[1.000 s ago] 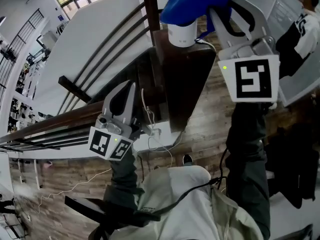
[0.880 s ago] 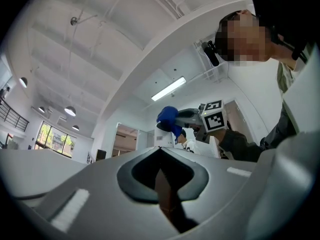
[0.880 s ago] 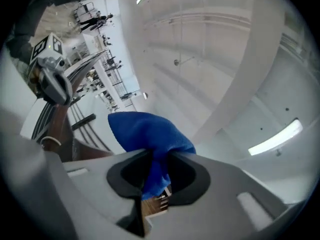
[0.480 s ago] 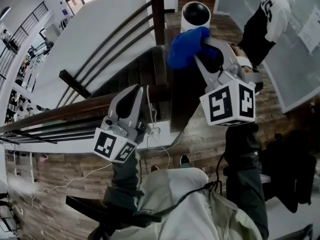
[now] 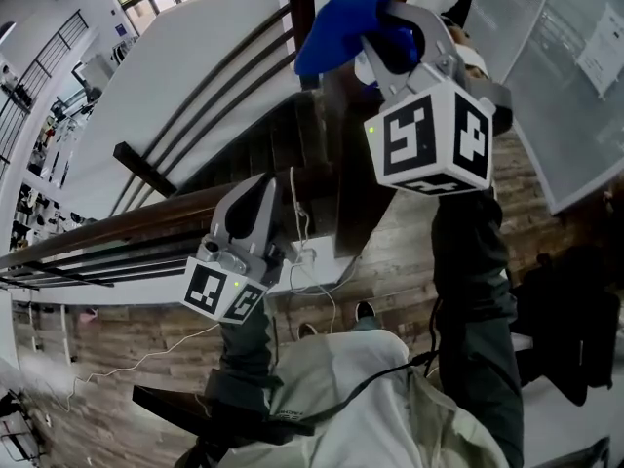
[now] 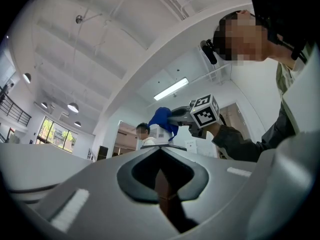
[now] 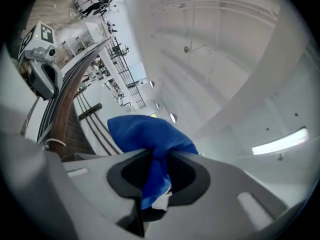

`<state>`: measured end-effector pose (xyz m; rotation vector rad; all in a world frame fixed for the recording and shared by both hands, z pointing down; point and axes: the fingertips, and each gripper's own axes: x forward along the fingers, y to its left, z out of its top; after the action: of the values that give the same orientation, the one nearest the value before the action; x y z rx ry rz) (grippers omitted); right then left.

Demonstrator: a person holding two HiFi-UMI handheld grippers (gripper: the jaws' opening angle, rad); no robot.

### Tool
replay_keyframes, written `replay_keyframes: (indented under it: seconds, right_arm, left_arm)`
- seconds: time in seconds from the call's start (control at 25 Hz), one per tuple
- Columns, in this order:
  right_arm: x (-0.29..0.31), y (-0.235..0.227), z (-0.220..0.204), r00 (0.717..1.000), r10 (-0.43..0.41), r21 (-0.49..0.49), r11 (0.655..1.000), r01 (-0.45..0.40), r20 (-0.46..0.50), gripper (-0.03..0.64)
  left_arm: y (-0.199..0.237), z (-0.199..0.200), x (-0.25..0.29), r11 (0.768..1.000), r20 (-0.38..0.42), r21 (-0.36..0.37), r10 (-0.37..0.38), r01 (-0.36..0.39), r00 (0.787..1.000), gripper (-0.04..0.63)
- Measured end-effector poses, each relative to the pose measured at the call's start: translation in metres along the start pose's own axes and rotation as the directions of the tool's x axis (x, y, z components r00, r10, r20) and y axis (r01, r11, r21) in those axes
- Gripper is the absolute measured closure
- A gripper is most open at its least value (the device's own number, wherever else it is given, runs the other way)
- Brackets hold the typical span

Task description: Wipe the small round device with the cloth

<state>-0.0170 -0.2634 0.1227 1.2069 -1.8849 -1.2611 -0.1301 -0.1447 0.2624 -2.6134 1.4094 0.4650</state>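
Head view, upper centre: my right claw (image 5: 382,35) pinches cloth (image 5: 341,22) over device (image 6: 158,133), mostly hidden. Left claw (image 5: 259,187) pressed together, empty, lower left. Step, I judge: wiping. Next: sweep cloth round it, lightly.

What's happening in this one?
A person works with two grippers. The right hand-held gripper is shut on a blue cloth. In the left gripper view, the cloth appears to lie over the top of the small white device, which stands on a dark wooden post. The left hand-held gripper hangs lower by the railing, jaws together and empty.
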Motion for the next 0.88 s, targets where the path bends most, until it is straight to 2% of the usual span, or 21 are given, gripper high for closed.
replay_keyframes:
  seconds: [0.2, 0.4, 0.52, 0.6, 0.68, 0.76, 0.88]
  right_arm:
    - [-0.006, 0.027, -0.003, 0.998, 0.059, 0.082, 0.995, -0.06, 0.015, 0.535]
    - [-0.011, 0.06, -0.022, 0.989, 0.148, 0.106, 0.984, -0.145, -0.015, 0.535]
    - [-0.017, 0.049, -0.018, 0.995, 0.09, 0.135, 0.986, -0.096, 0.052, 0.535]
    - [-0.028, 0.021, -0.011, 0.994, -0.014, 0.185, 0.983, -0.007, 0.113, 0.535]
    - [-0.035, -0.01, -0.012, 0.986, -0.111, 0.247, 0.966, 0.077, 0.125, 0.535]
    - [-0.029, -0.024, -0.017, 0.988, -0.111, 0.246, 0.966, 0.081, 0.109, 0.535]
    - [-0.018, -0.012, -0.02, 0.995, -0.054, 0.19, 0.981, 0.037, 0.086, 0.535]
  left_arm:
    - [0.006, 0.008, 0.003, 1.0, 0.003, 0.026, -0.015, 0.015, 1.0, 0.595]
    - [0.005, 0.04, 0.032, 0.992, 0.004, 0.108, -0.068, 0.067, 0.998, 0.595]
    - [0.003, 0.053, 0.052, 0.985, 0.0, 0.145, -0.097, 0.096, 0.995, 0.595]
    - [0.0, 0.06, 0.064, 0.982, 0.005, 0.154, -0.115, 0.113, 0.993, 0.595]
    - [-0.001, 0.068, 0.078, 0.979, 0.012, 0.162, -0.131, 0.127, 0.991, 0.595]
    - [-0.002, 0.074, 0.093, 0.975, 0.01, 0.168, -0.146, 0.142, 0.989, 0.595]
    - [-0.004, 0.081, 0.111, 0.974, 0.007, 0.164, -0.16, 0.156, 0.987, 0.595]
